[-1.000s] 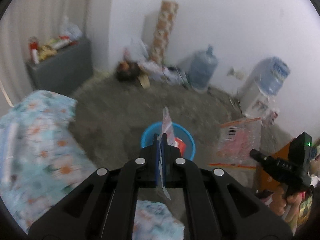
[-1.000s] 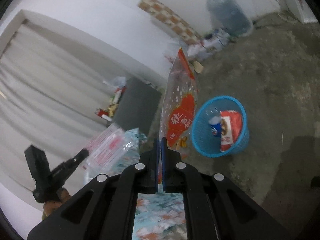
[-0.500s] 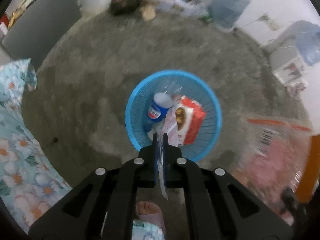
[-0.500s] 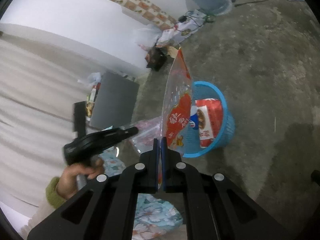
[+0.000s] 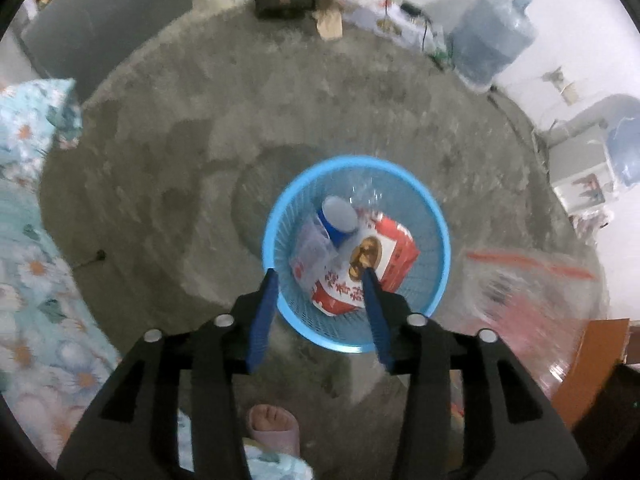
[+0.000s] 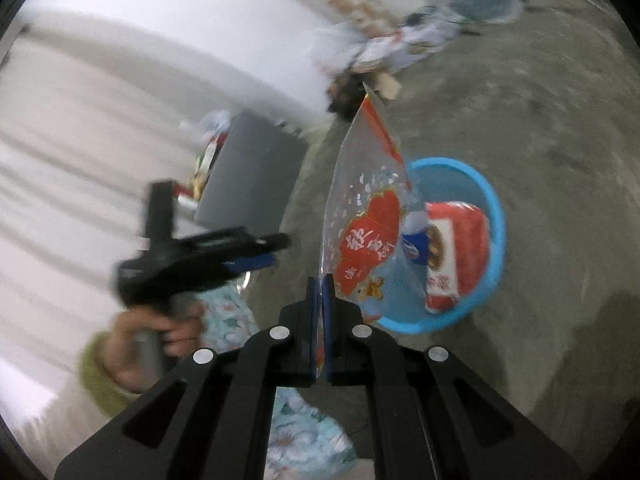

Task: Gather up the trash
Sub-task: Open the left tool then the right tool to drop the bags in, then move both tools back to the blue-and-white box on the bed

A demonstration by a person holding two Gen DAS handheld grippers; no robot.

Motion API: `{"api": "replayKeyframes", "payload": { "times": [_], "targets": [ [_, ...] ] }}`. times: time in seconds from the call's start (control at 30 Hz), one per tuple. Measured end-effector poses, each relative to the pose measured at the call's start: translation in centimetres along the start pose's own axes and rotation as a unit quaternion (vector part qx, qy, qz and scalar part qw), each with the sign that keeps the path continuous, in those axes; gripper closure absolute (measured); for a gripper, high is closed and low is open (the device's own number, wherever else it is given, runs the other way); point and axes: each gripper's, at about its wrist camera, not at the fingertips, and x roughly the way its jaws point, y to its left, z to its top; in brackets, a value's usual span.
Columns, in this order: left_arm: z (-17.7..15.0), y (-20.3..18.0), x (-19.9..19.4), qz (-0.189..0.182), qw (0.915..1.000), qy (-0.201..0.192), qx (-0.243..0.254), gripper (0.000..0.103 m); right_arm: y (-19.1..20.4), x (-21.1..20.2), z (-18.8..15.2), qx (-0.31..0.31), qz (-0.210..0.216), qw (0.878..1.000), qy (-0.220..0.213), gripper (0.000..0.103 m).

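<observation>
Though blur smeared the right side, the left gripper (image 5: 320, 276) had just been opening, empty, above the mesh basket (image 5: 438, 216). The right gripper (image 6: 319, 280) pinched a crinkly clear bag (image 6: 362, 216) (print unreadable).

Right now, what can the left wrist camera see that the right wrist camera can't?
Only the left wrist view shows the open left tool from behind, a foot below it, and a small clear wrapper lying in the basket.

Only the right wrist view shows the right tool shut on a clear snack bag.

Both show the blue basket, red packet and cup.
</observation>
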Motion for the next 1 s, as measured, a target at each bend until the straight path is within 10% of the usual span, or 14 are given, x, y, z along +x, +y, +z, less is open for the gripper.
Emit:
{"api": "replayKeyframes", "payload": {
  "times": [0.27, 0.53, 0.7, 1.0],
  "targets": [
    [-1.7, 3.8, -10.4, 0.016, 0.9976, -0.061, 0.027, 0.047, 0.4, 8.9, 3.0, -0.074, 0.012, 0.995, 0.066, 0.100],
    [-7.2, 7.7, -17.2, 0.020, 0.9946, -0.093, 0.041, 0.039, -4.9, 17.6, 0.9, -0.118, -0.181, 0.965, 0.145, 0.096],
    [-10.1, 9.3, -20.1, 0.031, 0.9915, -0.118, 0.046, 0.036, -5.6, 15.8, 0.5, -0.111, -0.213, 0.962, 0.132, 0.057],
    [-15.0, 10.9, -25.9, 0.034, 0.9805, -0.192, 0.028, 0.029, -3.4, 6.9, -0.1, -0.050, -0.181, 0.981, 0.038, 0.053]
  ]
}}
